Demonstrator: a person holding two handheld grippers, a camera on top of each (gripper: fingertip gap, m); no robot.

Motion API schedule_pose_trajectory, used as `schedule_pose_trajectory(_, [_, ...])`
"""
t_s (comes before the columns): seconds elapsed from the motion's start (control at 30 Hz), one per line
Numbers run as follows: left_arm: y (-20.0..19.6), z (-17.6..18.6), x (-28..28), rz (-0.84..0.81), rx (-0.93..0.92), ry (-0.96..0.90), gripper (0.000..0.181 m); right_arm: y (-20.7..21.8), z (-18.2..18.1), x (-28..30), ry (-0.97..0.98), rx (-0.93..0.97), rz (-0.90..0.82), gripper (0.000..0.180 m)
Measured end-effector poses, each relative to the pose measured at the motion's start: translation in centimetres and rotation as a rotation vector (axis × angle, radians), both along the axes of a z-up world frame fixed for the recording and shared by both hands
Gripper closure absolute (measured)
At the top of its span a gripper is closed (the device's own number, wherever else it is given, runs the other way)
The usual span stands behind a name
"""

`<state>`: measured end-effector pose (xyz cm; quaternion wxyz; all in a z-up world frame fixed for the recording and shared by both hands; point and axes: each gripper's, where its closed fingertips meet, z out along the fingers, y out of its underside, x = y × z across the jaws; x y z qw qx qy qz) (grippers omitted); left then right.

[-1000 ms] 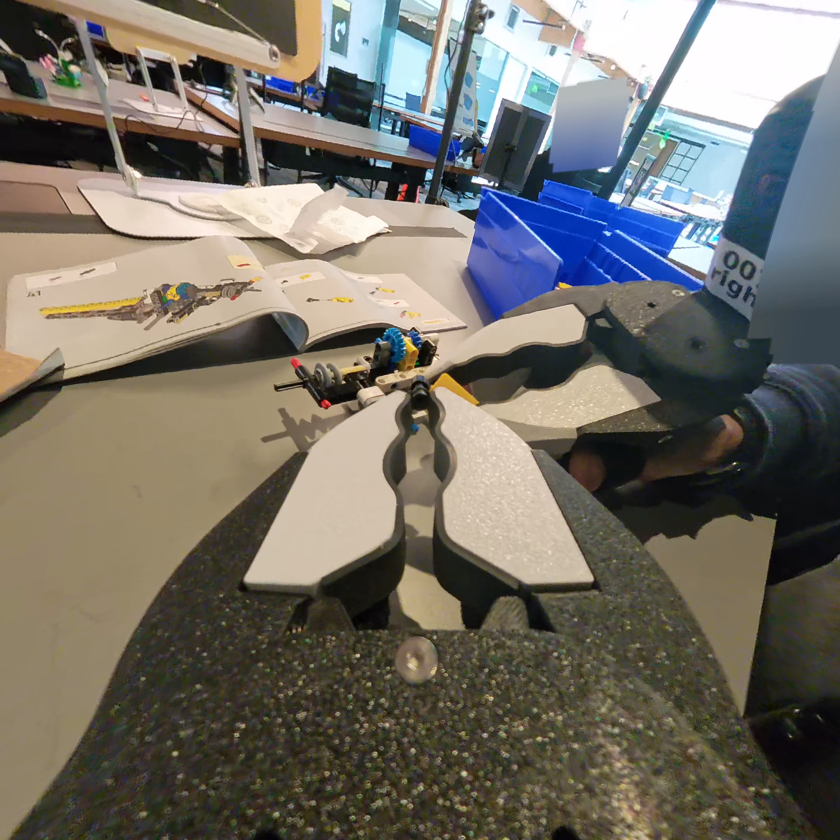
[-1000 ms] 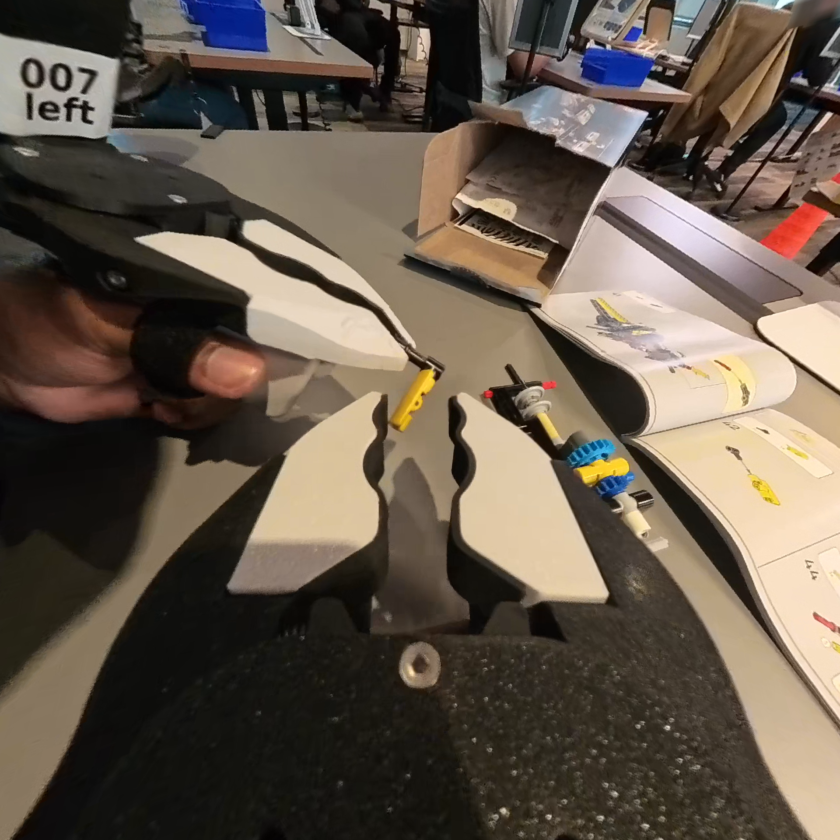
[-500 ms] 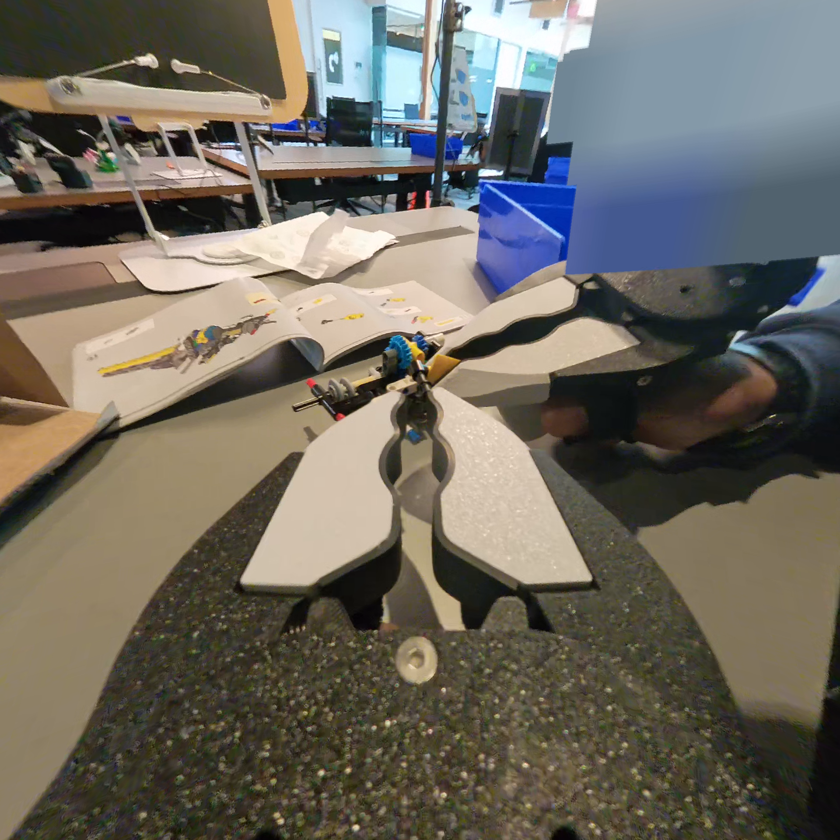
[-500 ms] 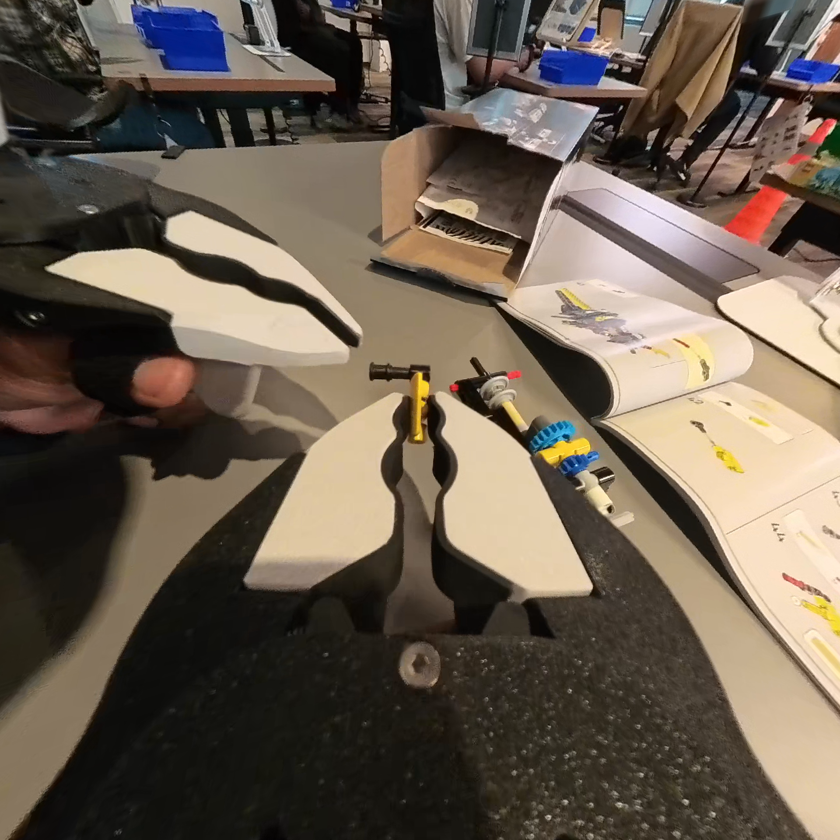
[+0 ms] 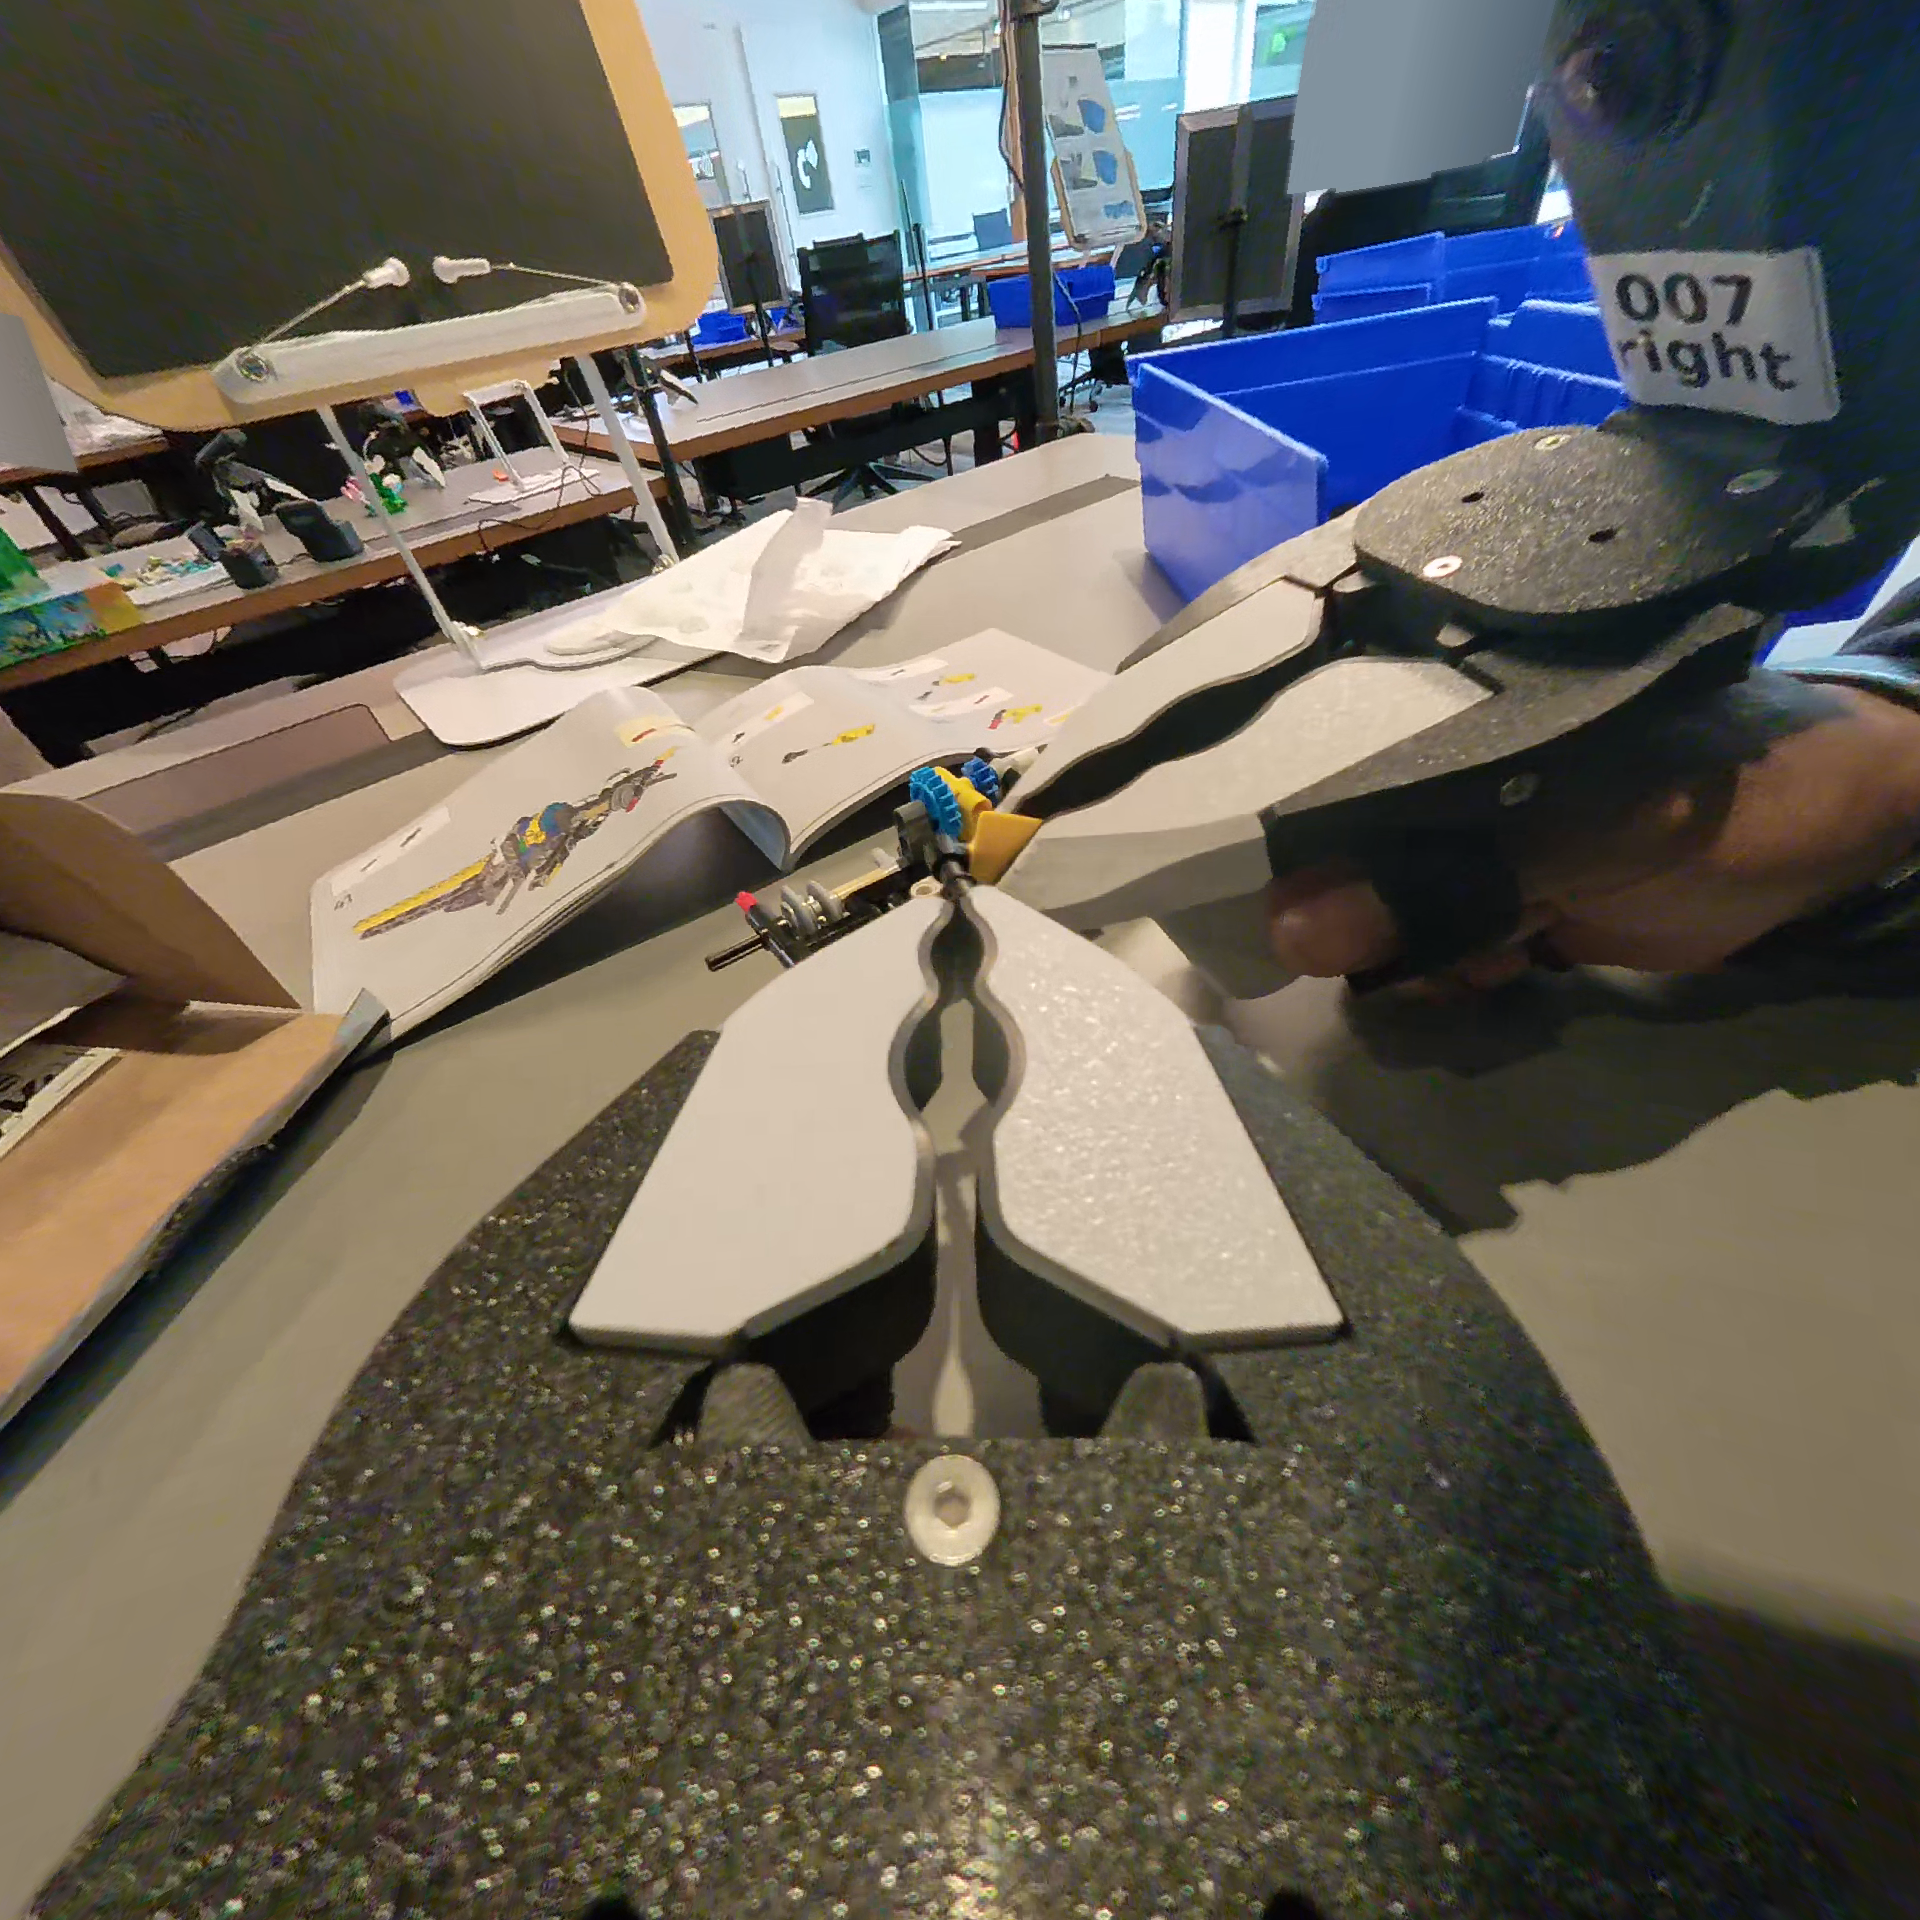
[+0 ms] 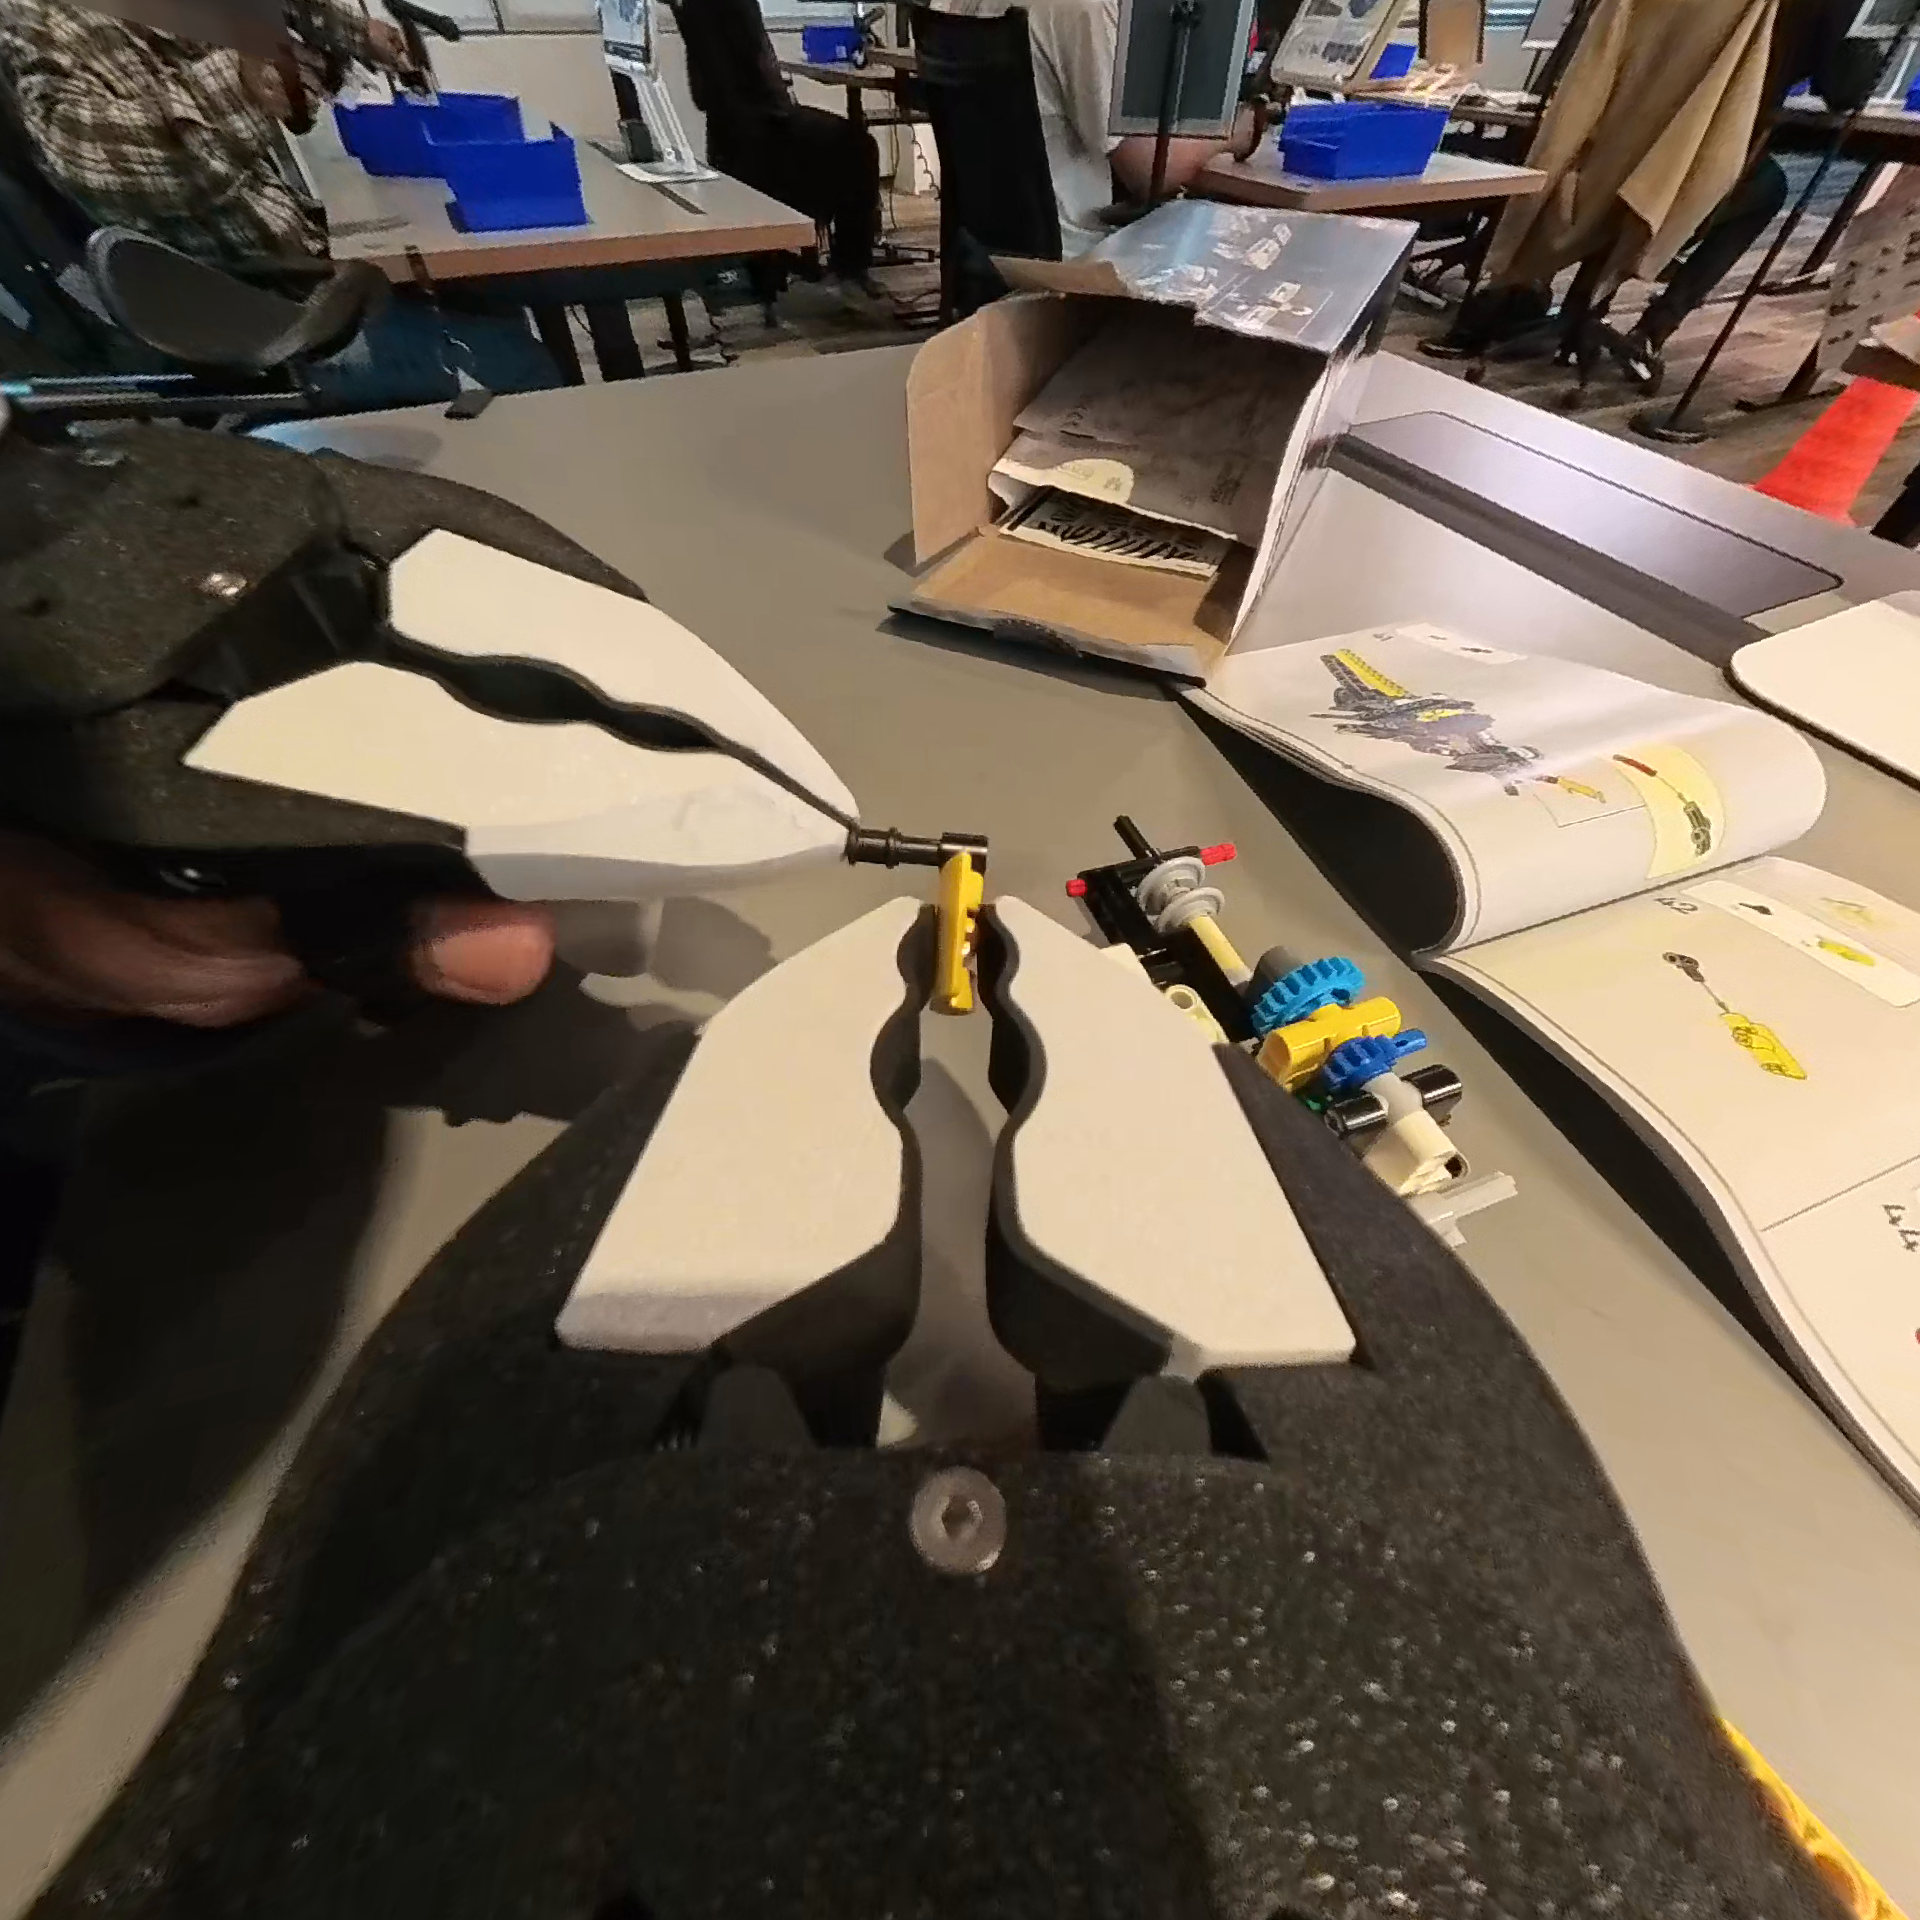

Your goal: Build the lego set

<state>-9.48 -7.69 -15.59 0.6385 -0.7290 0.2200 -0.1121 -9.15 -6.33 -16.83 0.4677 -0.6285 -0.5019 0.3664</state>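
the right gripper (image 6: pixel 958 914) pinched a small yellow lego piece (image 6: pixel 954 940) between its fingertips, jaws drawn narrow around it, above a grey table (image 6: pixel 727 499). from the left of the right wrist view, the left gripper (image 6: pixel 847 831) met it with its jaws closed on a black pin (image 6: pixel 904 847), whose far end touched the top of the yellow piece. in the left wrist view, the left gripper (image 5: pixel 958 902) showed its tips pressed together at the pin, with the right gripper (image 5: pixel 1013 831) reaching in from the right and the yellow lego piece (image 5: pixel 1000 836) just visible at its tips.

a partly built lego assembly (image 6: pixel 1288 1013), with blue gears, a yellow block, grey and black axle parts and red tips, lay on the table just right of the right gripper's fingers. farther right, an open instruction booklet (image 6: pixel 1558 790) lay flat. an opened cardboard box (image 6: pixel 1132 499) holding papers sat on its side at the far end of the table. blue bins (image 5: pixel 1299 457) stood at the far right in the left wrist view, and a white lamp base (image 5: pixel 488 696) with loose papers lay beyond the booklet.
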Motion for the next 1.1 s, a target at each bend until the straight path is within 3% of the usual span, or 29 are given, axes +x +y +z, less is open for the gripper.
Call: schedule_pose_trajectory(1.1, [0.11, -0.34, 0.17, 0.058, 0.033, 0.102, 0.174, 0.12, -0.05, 0.06, -0.002, -0.011, -0.021, 0.172])
